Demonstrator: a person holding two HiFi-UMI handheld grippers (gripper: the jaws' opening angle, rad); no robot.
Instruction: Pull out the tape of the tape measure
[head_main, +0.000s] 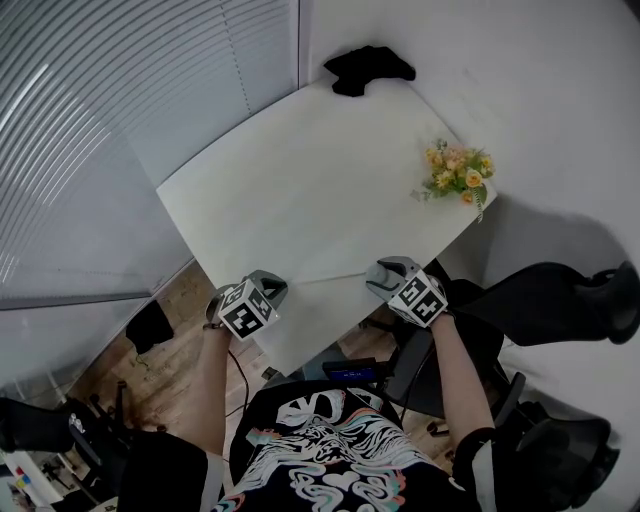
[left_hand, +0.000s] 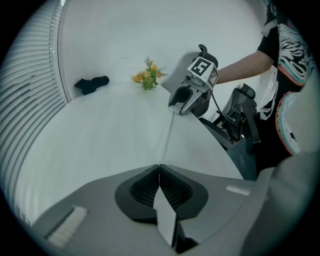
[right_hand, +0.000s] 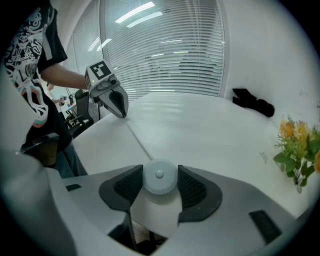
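Round white tape measure clamped in right hand-held gripper by desk edge — tape stretched across to left hand-held gripper, jaws pinched together on its end.

I can make out no words or numbers from here. The only signs are the black-and-white square markers on the cube of the left gripper and the cube of the right gripper. These are patterns, not letters. The shirt carries a swirling print with no lettering I can read.
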